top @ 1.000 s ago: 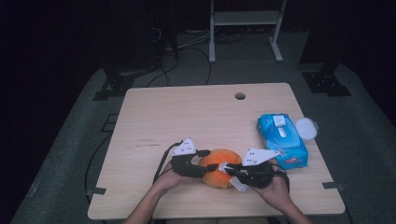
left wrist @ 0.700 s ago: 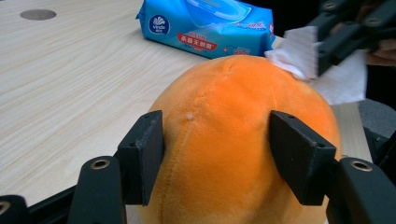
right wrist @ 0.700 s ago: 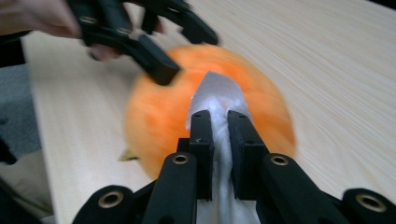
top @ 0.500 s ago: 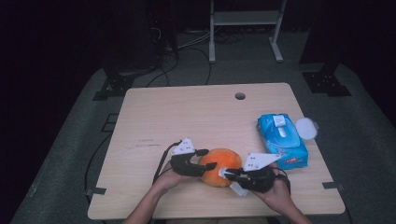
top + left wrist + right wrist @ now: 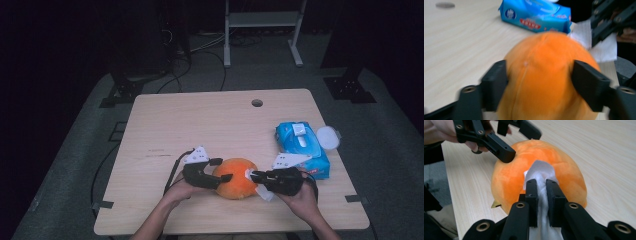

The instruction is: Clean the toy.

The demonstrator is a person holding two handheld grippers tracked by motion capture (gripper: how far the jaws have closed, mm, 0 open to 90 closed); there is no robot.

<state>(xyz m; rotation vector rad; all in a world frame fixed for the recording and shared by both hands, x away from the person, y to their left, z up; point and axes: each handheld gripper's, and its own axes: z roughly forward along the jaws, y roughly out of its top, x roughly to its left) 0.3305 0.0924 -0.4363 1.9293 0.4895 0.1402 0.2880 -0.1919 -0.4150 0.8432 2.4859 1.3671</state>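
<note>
A round orange plush (image 5: 236, 177) lies near the table's front edge. My left gripper (image 5: 224, 169) reaches it from the left. Its jaws flank the plush (image 5: 544, 75) and have just been opening; the far one stands clear of the fabric in the right gripper view. My right gripper (image 5: 252, 175) comes from the right, shut on a white wipe (image 5: 539, 170). It holds the wipe against the side of the plush (image 5: 564, 170). The wipe's loose end (image 5: 264, 194) hangs below the jaws.
A blue pack of wipes (image 5: 302, 147) with its white lid (image 5: 327, 136) flipped open lies just right of my right hand. The wooden table (image 5: 200, 120) has a small round hole (image 5: 257, 103) near its far edge. Black stands and cables lie beyond it.
The left gripper's jaws stand wider around the plush than before. The right gripper has shifted a little along the plush's side with the wipe.
</note>
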